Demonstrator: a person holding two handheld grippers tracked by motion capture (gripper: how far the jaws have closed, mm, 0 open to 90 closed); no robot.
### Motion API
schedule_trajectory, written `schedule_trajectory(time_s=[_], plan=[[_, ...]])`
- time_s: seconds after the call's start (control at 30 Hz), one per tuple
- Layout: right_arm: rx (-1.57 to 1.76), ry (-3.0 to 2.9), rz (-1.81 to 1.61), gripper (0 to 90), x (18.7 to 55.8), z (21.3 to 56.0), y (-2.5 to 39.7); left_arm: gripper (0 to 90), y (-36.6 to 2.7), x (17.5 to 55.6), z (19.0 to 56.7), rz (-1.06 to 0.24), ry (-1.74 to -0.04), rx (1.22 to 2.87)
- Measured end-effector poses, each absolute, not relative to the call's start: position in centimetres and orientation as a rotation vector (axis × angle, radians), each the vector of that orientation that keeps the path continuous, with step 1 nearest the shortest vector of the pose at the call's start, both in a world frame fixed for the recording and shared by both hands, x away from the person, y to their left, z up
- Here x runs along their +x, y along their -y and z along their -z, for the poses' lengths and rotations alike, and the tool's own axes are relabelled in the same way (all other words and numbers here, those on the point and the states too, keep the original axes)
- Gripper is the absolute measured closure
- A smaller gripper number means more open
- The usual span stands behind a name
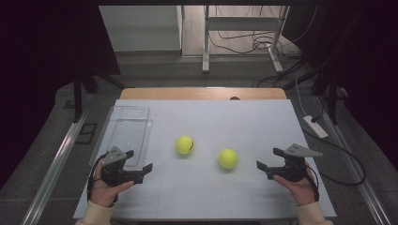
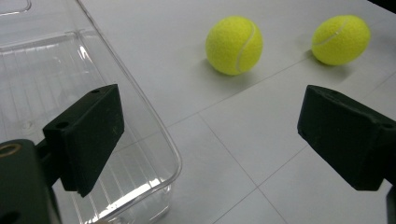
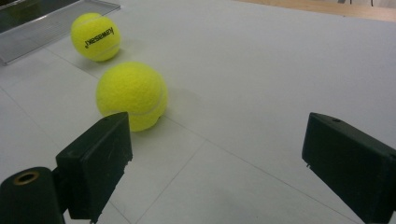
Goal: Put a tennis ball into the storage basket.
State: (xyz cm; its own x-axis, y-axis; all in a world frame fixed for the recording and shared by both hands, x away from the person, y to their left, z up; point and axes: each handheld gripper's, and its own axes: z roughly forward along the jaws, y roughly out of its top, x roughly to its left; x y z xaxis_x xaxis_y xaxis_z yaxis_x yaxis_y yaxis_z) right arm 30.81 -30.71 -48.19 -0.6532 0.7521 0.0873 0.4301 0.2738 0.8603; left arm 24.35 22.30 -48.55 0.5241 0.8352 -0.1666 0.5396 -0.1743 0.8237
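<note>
I count one clear plastic tray (image 1: 123, 125), two tennis balls and two grippers on the white tabletop (image 1: 244, 122).

Far left: the tray lies lengthwise along the left edge of the tabletop, nothing inside it that I can see. In the left gripper view its near corner (image 2: 154, 154) sits under and just past my left jaw.

Left gripper (image 1: 139, 162): held in the left hand (image 1: 104, 187) at the near left, just beside the tray's near end. Jaws spread wide, nothing between them; both balls lie ahead of it, well apart from it.

Tennis ball one (image 1: 185, 145): yellow, resting left of centre, near the tray but apart from it. The right gripper view shows black lettering on it (image 3: 95, 36).

Tennis ball two (image 1: 227, 158): yellow, resting right of centre, slightly nearer to me than the first, the two not touching. It lies just beyond my right gripper's left jaw (image 3: 131, 95).

Right gripper (image 1: 271, 158): held in the right hand (image 1: 298, 186) at the near right, jaws spread wide and empty, pointing toward ball two.
</note>
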Motion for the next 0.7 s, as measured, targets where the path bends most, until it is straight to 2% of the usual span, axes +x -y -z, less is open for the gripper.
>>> schedule_trajectory(time_s=[0.7], plan=[[1.073, -2.220, -1.324, 8.7, 30.6, 48.7, 30.4, 8.3, -20.5, 26.0, 47.1, -0.391, -1.118, 1.884]])
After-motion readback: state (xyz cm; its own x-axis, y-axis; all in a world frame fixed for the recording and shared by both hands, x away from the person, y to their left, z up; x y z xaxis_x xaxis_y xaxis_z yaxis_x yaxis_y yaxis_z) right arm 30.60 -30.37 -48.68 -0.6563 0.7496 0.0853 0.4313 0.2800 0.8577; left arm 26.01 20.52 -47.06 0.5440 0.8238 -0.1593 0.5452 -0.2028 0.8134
